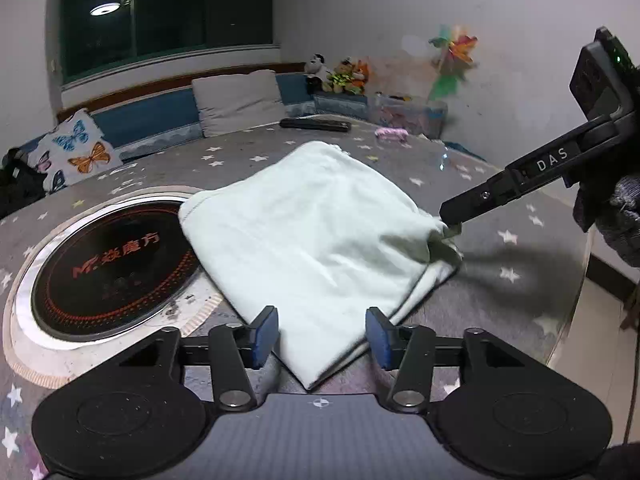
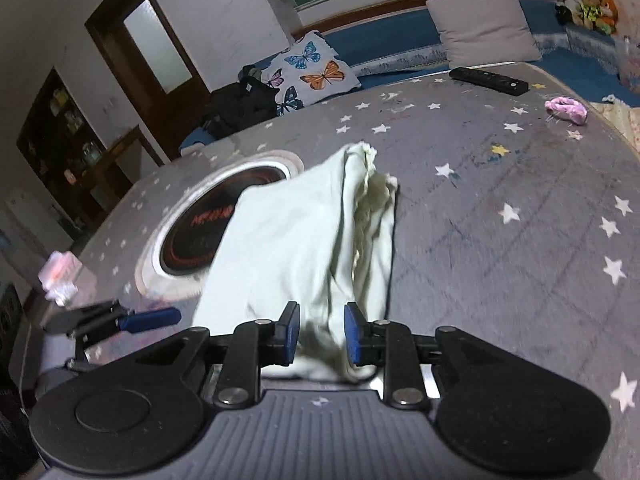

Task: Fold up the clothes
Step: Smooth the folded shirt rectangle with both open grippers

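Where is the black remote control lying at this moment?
The black remote control lies at the far edge of the star-patterned table, in front of the grey cushion; in the right wrist view it is upper right, left of the small pink item.

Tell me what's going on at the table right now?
A person is folding a pale green garment on the star-patterned table with two handheld grippers. The right gripper has a bunched edge of the cloth between its jaws. The left gripper sits open around the near corner. The garment partly covers the round cooktop.
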Motion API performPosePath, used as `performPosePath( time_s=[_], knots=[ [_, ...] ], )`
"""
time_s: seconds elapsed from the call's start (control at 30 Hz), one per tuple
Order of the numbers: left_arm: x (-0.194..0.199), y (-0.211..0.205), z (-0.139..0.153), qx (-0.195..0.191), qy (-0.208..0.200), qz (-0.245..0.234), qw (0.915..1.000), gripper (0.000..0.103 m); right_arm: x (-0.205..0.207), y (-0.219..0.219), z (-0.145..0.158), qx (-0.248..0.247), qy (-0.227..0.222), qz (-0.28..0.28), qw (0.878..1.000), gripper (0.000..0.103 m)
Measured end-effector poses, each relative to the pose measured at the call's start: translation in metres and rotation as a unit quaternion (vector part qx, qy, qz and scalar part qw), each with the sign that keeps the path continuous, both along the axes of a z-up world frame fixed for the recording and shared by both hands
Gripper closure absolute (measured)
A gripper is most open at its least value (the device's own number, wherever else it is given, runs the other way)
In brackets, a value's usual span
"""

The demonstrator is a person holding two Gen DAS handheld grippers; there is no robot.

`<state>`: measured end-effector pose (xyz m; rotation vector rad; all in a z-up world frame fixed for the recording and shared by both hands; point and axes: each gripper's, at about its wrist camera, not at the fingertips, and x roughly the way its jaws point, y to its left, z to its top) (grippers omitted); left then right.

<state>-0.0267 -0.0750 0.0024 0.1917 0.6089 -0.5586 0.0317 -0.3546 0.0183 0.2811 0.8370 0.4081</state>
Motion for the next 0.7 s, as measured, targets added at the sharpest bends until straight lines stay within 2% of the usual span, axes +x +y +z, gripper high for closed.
performPosePath(
  time_s=[0.1, 0.13, 0.17, 0.23, 0.3, 0.37, 0.57, 0.6, 0.7],
  knots=[
    [0.0, -0.003, -0.004, 0.014, 0.0, -0.006, 0.9999, 0.06, -0.007, 0.001, -0.007, 0.001, 0.001, 0.001, 1.0, 0.08],
    [0.0, -0.003, -0.005, 0.017, 0.0, -0.011, 0.9998, 0.067, -0.009, 0.001, -0.008, 0.003, -0.001, -0.001, 1.0, 0.083],
    [0.0, -0.004, -0.006, 0.019, 0.0, -0.015, 0.9997, 0.072, -0.01, 0.0, -0.009, 0.004, -0.003, -0.004, 1.0, 0.091],
    [0.0, -0.004, -0.008, 0.025, 0.005, -0.018, 0.9995, 0.093, -0.01, -0.002, -0.009, 0.005, -0.007, -0.015, 1.0, 0.094],
    [-0.001, -0.002, -0.008, 0.02, 0.007, -0.02, 0.9996, 0.098, -0.013, -0.005, -0.005, 0.011, -0.013, -0.024, 1.0, 0.097],
    [-0.002, 0.003, -0.007, 0.018, 0.005, -0.017, 0.9997, 0.1, -0.017, -0.007, -0.001, 0.015, -0.02, -0.03, 0.999, 0.097],
    [-0.005, 0.011, -0.007, 0.027, 0.009, -0.016, 0.9995, 0.101, -0.022, -0.015, -0.016, 0.024, 0.018, -0.041, 0.999, 0.096],
    [-0.006, 0.013, -0.007, 0.028, 0.01, -0.015, 0.9994, 0.101, -0.022, -0.014, -0.02, 0.026, 0.029, -0.033, 0.999, 0.093],
    [-0.004, 0.018, -0.003, 0.025, 0.015, -0.011, 0.9995, 0.101, -0.026, -0.015, -0.011, 0.012, 0.017, -0.029, 0.999, 0.092]
  ],
)
